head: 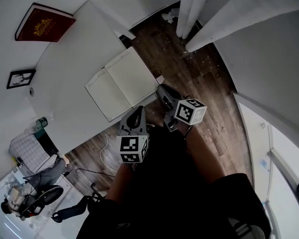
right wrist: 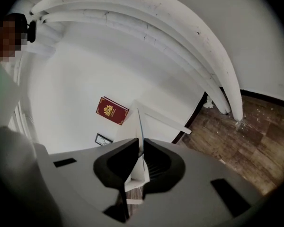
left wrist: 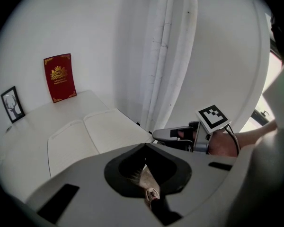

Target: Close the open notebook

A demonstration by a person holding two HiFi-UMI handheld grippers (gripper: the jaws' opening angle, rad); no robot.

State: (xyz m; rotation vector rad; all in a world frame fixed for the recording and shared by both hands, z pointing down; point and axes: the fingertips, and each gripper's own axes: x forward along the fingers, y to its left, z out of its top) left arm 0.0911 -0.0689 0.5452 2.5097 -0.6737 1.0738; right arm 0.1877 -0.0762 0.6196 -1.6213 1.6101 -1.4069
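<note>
The open notebook (head: 122,83) lies flat with blank white pages on the white table (head: 65,68), near its front corner. My right gripper (head: 162,92) is at the notebook's right-hand outer edge. In the right gripper view the jaws (right wrist: 140,148) are shut on that thin white edge (right wrist: 138,126), which stands on end between the pads. My left gripper (head: 133,116) hovers just off the table's front edge, below the notebook's near corner, with its jaws (left wrist: 146,174) shut and nothing held. The left gripper view shows the notebook (left wrist: 94,136) ahead and the right gripper (left wrist: 165,135) at its right side.
A red book with a gold crest (head: 44,23) and a small black picture frame (head: 21,77) lean on the wall behind the table. White curtains (head: 209,14) hang at the right over the wood floor (head: 204,83). A white cable (head: 105,148) lies under the table's edge.
</note>
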